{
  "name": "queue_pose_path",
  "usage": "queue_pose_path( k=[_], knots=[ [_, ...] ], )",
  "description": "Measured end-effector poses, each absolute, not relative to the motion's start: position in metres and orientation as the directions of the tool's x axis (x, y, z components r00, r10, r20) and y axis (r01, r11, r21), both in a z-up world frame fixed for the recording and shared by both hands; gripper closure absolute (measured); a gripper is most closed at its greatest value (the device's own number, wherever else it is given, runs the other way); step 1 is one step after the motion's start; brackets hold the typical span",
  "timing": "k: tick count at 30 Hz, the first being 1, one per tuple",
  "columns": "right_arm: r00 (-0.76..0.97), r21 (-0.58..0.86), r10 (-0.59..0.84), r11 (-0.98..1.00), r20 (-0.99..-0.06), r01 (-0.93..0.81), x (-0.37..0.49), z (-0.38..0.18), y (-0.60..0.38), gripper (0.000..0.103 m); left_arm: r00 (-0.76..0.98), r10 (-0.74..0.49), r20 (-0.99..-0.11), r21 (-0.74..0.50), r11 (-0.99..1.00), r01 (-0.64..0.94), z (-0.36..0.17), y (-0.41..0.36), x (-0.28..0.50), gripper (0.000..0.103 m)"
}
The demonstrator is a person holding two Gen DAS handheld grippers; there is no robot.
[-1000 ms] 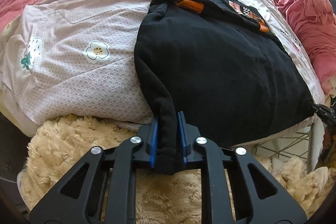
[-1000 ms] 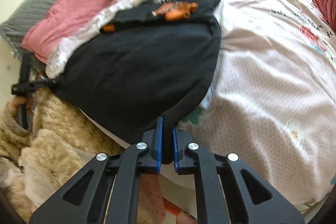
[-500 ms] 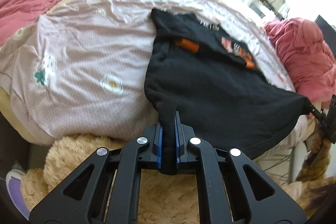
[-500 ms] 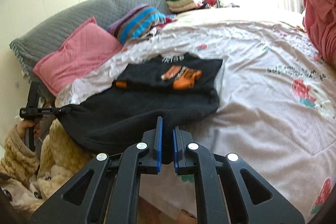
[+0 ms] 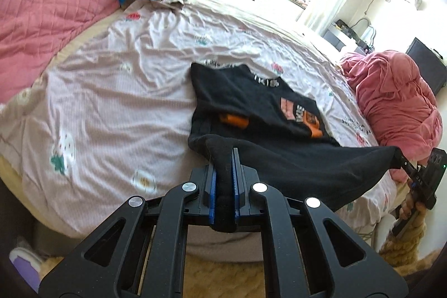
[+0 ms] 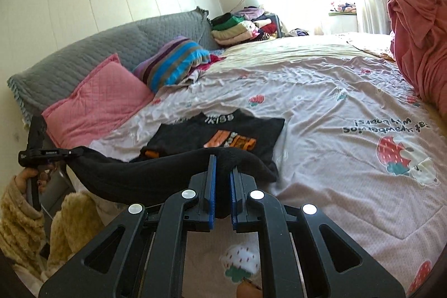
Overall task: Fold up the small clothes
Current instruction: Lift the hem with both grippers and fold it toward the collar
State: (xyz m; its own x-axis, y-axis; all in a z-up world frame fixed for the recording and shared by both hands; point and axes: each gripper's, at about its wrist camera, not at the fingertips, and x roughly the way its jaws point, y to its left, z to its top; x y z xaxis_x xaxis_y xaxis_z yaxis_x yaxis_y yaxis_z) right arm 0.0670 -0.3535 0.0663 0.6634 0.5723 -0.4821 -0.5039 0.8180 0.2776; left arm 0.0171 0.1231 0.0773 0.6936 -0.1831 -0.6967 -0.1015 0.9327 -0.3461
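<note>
So both corners of the hem are pinched right now. The left gripper [image 5: 224, 180] is clamped on one bottom corner of the black shirt [image 5: 259, 105], and the right gripper [image 6: 220, 186] is clamped on the other. Fabric bulges out between the blue pads on each side, so both grips look solid. The shirt's upper half, the bit with the orange print [image 6: 230, 141], lies flat on the bed sheet [image 5: 117, 102] near the front edge of the bed. The lower half is lifted and hangs stretched between the two grippers like a hammock.

My read: this is the bottom-to-top fold, and the hem needs to travel over and land up near the collar.

Tips for doing it well:

- Keep the two grippers level with each other and keep the hem taut. It sags in the middle in the right wrist view, so spread the hands a touch.
- Carry the hem high enough that it doesn't drag across the print and bunch up the flat half.
- Watch the orange cuff [image 5: 233, 120] poking out on the left side. A sleeve seems tucked there and a sloppy pass could pull it loose.
- Lay the hem down square with the shoulders, then let go of both corners together.

Fleece-looking fabric like this probably slides a little, so go slow at the end.
</note>
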Motion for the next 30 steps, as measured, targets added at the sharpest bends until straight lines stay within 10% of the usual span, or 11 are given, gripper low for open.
queue_pose_path(
  k=[30],
  knots=[
    [0.739, 0.276, 0.462, 0.886, -0.489, -0.372, 0.179, 0.069, -0.335, 0.096, 0.768, -0.130, -0.627, -0.346, 0.930, -0.125, 0.101, 0.130, 0.124, 0.100]
  ],
)
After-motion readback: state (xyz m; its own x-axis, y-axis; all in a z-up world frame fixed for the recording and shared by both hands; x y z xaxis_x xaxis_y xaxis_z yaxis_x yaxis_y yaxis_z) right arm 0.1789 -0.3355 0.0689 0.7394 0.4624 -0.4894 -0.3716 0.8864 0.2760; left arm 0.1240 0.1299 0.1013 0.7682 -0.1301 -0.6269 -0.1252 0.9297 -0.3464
